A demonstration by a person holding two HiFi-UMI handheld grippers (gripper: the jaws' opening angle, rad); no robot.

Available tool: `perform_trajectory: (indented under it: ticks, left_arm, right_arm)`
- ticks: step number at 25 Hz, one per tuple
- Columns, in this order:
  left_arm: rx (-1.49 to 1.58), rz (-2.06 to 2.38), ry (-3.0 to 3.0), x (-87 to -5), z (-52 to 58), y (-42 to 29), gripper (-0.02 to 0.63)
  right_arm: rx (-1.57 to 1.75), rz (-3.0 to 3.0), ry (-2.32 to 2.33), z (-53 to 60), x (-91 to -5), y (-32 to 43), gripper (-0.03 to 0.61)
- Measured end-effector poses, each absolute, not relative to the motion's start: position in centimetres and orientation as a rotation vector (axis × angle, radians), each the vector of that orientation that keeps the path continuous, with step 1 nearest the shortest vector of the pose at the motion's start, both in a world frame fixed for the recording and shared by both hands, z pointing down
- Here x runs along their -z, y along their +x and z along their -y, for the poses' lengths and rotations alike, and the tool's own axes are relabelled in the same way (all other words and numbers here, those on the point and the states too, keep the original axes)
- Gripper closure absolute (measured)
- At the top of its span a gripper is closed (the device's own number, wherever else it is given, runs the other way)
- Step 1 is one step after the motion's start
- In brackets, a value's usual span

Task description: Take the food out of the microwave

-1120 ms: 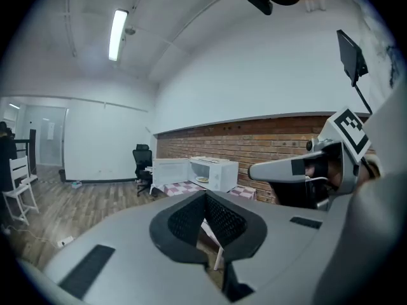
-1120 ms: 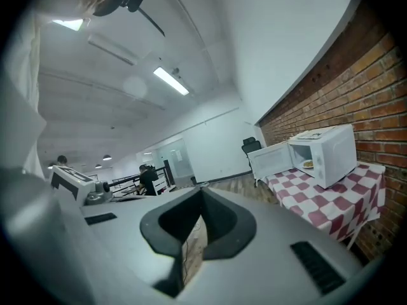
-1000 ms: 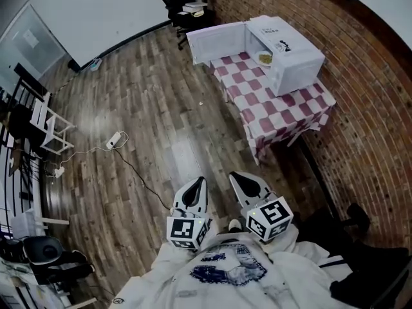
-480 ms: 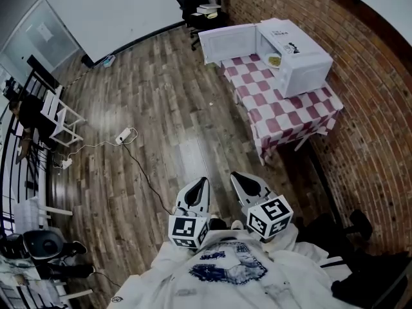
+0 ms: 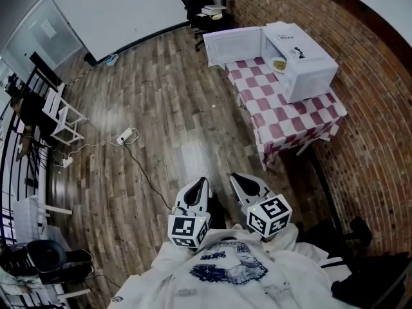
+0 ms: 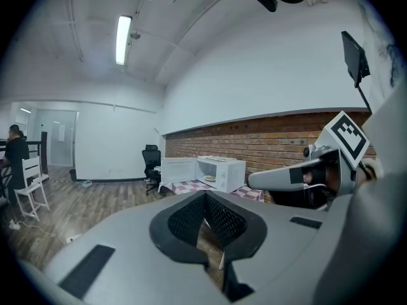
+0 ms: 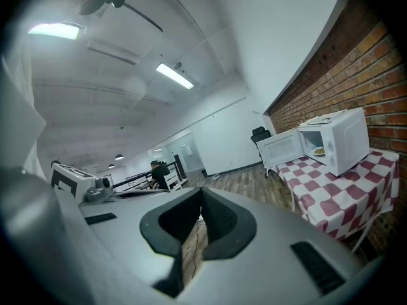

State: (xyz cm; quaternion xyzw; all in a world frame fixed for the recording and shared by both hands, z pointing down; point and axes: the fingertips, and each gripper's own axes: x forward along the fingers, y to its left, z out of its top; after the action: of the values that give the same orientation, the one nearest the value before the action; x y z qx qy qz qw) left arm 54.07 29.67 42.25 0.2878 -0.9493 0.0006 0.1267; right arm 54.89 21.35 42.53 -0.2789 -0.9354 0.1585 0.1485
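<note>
Approach step: microwave [image 5: 302,60] open on desk [image 5: 283,118], food [image 5: 279,63] inside, well ahead; left claw [image 5: 200,181], right claw [image 5: 235,177] both closed, empty; I walk closer next, open one

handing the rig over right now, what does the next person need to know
Left gripper: shut, empty, held close to the body.
Right gripper: shut, empty, beside the left one.
Things: the microwave sits on the checked table, well ahead and out of reach. Its door stands open. The food is inside, on what looks like a plate.
Done: the door is open.
Left: walk up to the table, open a gripper, take the food by its rim and lift it out, probably onto the table.
</note>
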Motion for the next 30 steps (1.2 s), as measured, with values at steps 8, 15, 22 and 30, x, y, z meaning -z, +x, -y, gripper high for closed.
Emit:
perform_trajectory:
  ticks: [8, 15, 22, 30]
  left_arm:
    - [0.018, 2.735, 0.904, -43.5, -28.7, 50.4, 0.606]
    - [0.056, 2.709, 0.902, -44.6, -30.6, 44.3, 0.606]
    - [0.047, 2.731, 0.926, -43.4, -33.5, 34.6, 0.606]
    - [0.062, 2.725, 0.951, -43.2, -38.0, 25.5, 0.606]
  right_arm:
    - [-0.446, 2.670, -0.761, -21.3, -44.0, 51.9, 0.563]
    - [-0.429, 2.655, -0.701, -22.2, -44.8, 46.1, 0.563]
    - [-0.409, 2.671, -0.669, -24.9, -44.1, 37.6, 0.563]
    - [-0.398, 2.674, -0.642, -29.3, -43.8, 28.6, 0.563]
